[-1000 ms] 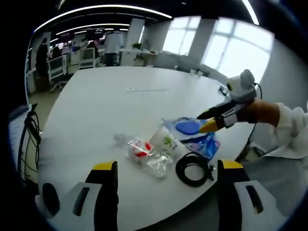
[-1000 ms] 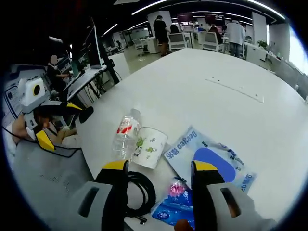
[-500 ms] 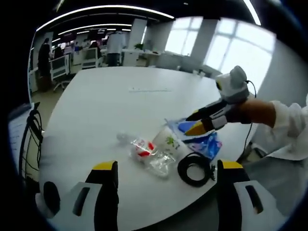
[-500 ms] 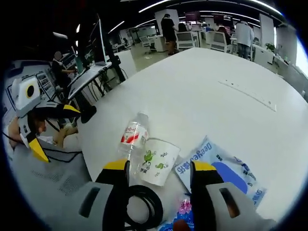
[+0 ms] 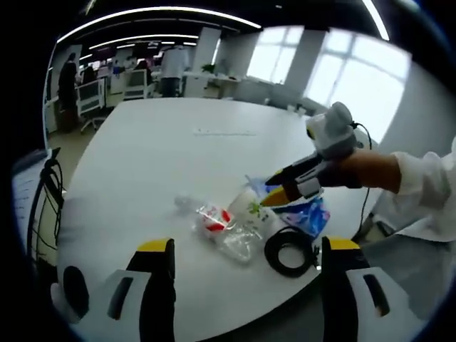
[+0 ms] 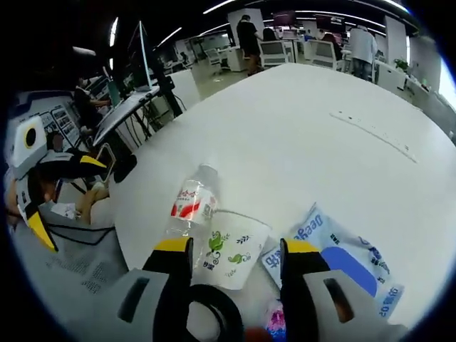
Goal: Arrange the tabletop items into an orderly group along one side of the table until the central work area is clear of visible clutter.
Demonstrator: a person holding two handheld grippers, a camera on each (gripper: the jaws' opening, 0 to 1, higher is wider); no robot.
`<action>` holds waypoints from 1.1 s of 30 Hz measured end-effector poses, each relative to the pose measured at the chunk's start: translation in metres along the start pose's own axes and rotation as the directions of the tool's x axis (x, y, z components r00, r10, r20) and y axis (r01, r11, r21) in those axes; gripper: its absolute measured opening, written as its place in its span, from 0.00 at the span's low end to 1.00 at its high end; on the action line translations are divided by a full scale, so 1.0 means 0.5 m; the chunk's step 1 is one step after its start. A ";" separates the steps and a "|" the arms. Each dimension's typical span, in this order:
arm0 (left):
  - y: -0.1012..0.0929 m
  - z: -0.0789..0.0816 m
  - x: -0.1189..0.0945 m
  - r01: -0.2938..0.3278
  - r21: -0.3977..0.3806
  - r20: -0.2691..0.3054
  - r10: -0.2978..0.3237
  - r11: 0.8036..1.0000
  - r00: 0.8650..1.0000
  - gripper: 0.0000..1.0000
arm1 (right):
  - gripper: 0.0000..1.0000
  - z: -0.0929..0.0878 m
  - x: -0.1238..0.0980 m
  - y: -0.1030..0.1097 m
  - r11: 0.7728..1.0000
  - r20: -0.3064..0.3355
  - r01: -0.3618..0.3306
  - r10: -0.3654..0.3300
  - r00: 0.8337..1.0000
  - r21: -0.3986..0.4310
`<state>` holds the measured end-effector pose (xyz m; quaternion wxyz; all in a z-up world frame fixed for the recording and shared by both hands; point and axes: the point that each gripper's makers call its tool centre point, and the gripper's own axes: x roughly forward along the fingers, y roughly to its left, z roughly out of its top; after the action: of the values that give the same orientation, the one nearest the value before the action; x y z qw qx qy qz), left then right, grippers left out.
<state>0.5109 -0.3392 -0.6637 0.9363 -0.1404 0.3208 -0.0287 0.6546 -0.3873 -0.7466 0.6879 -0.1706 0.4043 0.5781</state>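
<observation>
Right gripper (image 5: 274,194) now nearer paper cup (image 6: 229,249), jaws apart, empty. Left gripper (image 5: 242,246) likewise parted, idle. Water bottle (image 6: 189,208), cable coil (image 5: 288,251), blue packets (image 6: 335,249) bunched by table (image 5: 157,153) edge, untidied.

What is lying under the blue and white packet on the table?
The blue and white packet rests on the white table. A pink item shows at its near edge; anything beneath the packet is covered.

Clear plastic bottle (image 6: 191,206), red label, lies on its side touching a tipped white paper cup (image 6: 231,249) with green print. Blue-and-white packet (image 6: 335,253) lies flat beside the cup. Black coiled cable (image 5: 288,250) lies near the table edge.
</observation>
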 end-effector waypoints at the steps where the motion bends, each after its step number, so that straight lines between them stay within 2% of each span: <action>1: 0.001 -0.001 0.000 0.000 -0.003 -0.002 0.000 1.000 1.000 0.81 | 0.45 0.000 0.004 0.002 1.000 -0.003 -0.002 0.002 1.000 -0.001; 10: 0.012 -0.004 -0.003 -0.016 -0.017 -0.004 0.016 1.000 1.000 0.81 | 0.42 -0.003 0.039 0.005 0.999 -0.029 -0.026 0.026 0.999 -0.021; 20: 0.025 -0.018 -0.003 -0.046 -0.020 -0.032 0.045 0.999 0.998 0.81 | 0.42 -0.034 0.072 0.017 0.999 -0.082 -0.029 0.026 0.996 -0.030; 33: 0.026 -0.026 0.003 -0.047 -0.001 -0.049 0.047 0.999 0.998 0.82 | 0.39 -0.023 0.061 0.004 0.998 -0.028 0.024 -0.022 0.999 0.058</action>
<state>0.5038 -0.3300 -0.6782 0.9284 -0.1330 0.3467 -0.0097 0.6486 -0.3747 -0.7761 0.6937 -0.1631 0.4282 0.5557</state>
